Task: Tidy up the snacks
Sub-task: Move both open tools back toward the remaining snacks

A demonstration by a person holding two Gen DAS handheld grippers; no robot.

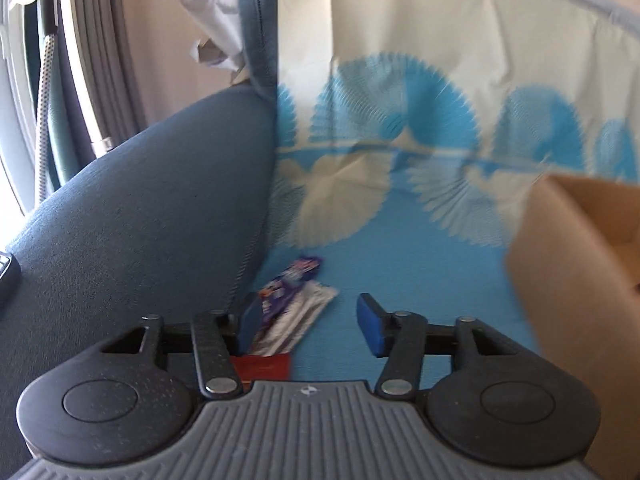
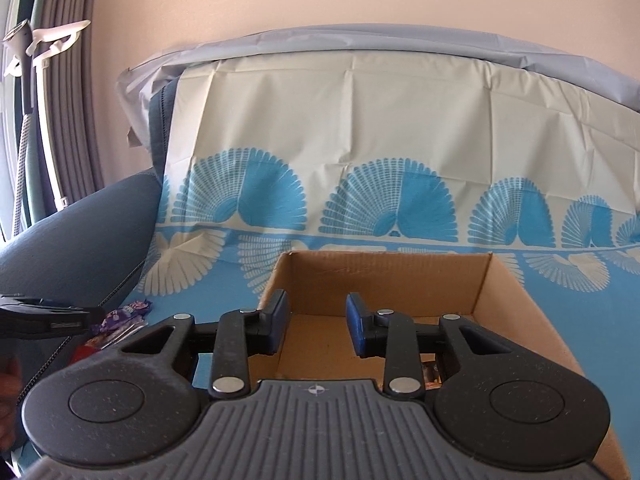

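Observation:
Three snack packets lie on the blue patterned cloth (image 1: 420, 256) by the sofa arm: a purple one (image 1: 294, 276), a silvery white one (image 1: 308, 314) and a red one (image 1: 262, 365). My left gripper (image 1: 310, 326) hovers over them, open, its left pad (image 1: 250, 322) just above the white packet; nothing is gripped. The open cardboard box (image 2: 384, 280) stands to the right. My right gripper (image 2: 316, 328) hangs over the box's near edge, jaws narrowly apart and empty. A small wrapped snack (image 2: 430, 372) shows inside the box. The purple packet (image 2: 128, 310) and the left gripper's side (image 2: 48, 320) appear in the right wrist view.
A dark blue sofa arm (image 1: 140, 200) rises left of the packets. The cloth drapes up over the sofa back (image 2: 360, 120). Grey curtains (image 2: 68, 100) and a pole (image 1: 46, 80) stand at the far left. A dark object (image 1: 6, 276) rests on the arm.

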